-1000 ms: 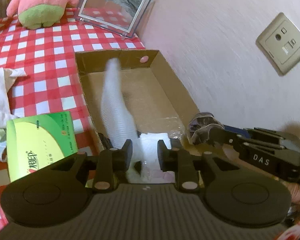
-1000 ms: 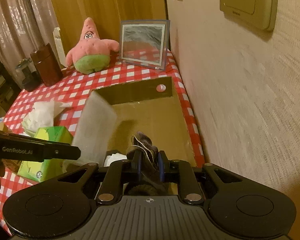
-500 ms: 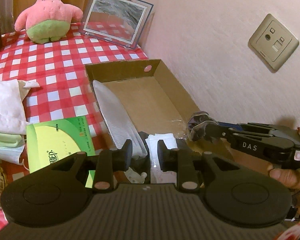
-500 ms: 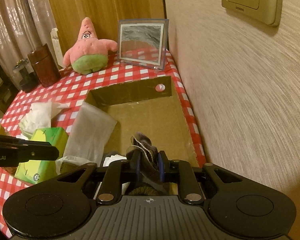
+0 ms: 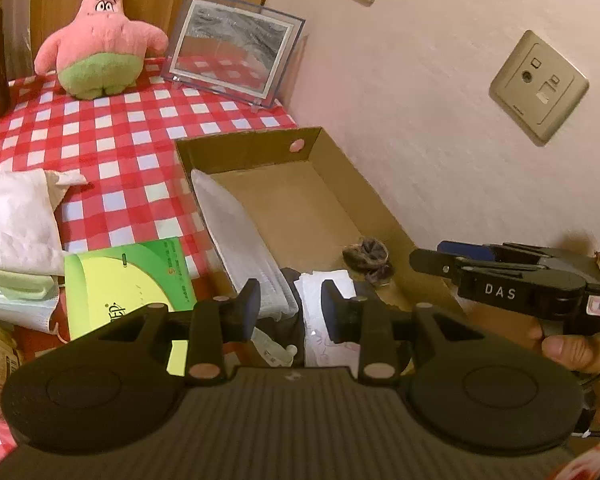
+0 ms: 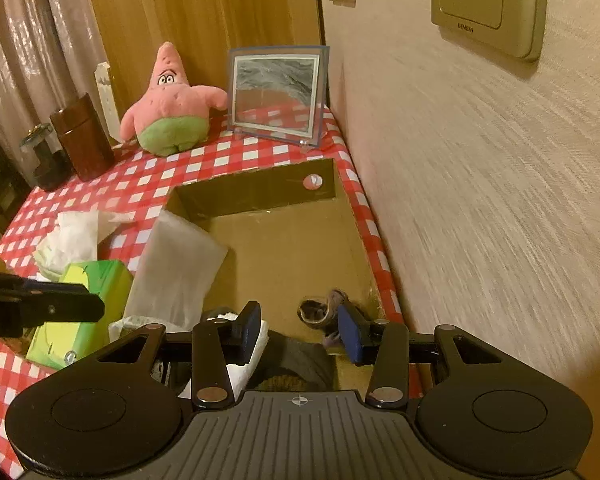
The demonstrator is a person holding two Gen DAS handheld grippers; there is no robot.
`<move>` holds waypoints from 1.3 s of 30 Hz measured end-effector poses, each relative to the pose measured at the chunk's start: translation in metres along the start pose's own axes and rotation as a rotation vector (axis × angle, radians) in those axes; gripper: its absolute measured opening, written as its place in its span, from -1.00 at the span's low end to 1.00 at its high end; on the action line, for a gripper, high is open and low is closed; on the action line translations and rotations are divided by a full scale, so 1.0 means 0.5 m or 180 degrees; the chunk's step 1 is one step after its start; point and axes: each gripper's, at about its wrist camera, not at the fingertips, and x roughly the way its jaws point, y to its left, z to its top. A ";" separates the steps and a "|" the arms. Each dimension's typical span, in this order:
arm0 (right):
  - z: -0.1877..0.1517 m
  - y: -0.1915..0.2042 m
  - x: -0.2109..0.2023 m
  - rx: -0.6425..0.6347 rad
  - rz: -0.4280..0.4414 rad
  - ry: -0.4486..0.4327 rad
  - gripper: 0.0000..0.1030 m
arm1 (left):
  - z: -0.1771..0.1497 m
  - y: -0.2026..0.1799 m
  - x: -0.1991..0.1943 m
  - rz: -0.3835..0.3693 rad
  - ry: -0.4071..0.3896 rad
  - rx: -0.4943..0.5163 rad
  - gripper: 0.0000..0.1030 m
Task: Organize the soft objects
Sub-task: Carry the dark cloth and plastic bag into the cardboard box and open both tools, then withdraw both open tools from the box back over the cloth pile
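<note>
Item: small dark brown fuzzy fabric scrunchie (image 6: 325, 309), lying loose on the floor of the open brown cardboard box (image 5: 316, 216), lower right of the box against its right wall; in the left wrist view it sits at centre right (image 5: 367, 254).
Right gripper (image 6: 300, 330): jaws have just been opening, now spread, nothing pinched; the scrunchie lies beyond the right fingertip, apart from the pads.
Left gripper (image 5: 291, 306): jaws have just been opening a little, parted, empty, above white papers at the box's near end.
Also in box: white translucent foam sheet (image 5: 236, 236), leaning along the left wall.
Handling, judged: very light, limp, compressible, not fragile; likely to snag, not slip. Take hold across the bunched ring, pinching both layers.
Outside the box: pink and green star-shaped plush toy (image 5: 100, 40), upper left.
</note>
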 end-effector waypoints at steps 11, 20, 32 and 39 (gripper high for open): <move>-0.036 0.040 -0.052 0.0076 0.0112 -0.0046 -0.16 | -0.018 -0.013 -0.056 -0.0007 -0.0128 0.0024 -0.34; -0.058 0.077 -0.100 0.0144 0.0210 -0.0123 -0.16 | -0.061 -0.024 -0.114 0.0031 -0.0174 0.0139 -0.21; -0.050 0.157 -0.145 -0.0025 0.0375 -0.0202 -0.16 | -0.098 0.029 -0.224 0.0062 -0.0346 0.0196 0.01; -0.036 0.211 -0.151 -0.0197 0.0508 -0.0227 -0.16 | -0.111 0.108 -0.305 0.0173 -0.0398 0.0258 0.24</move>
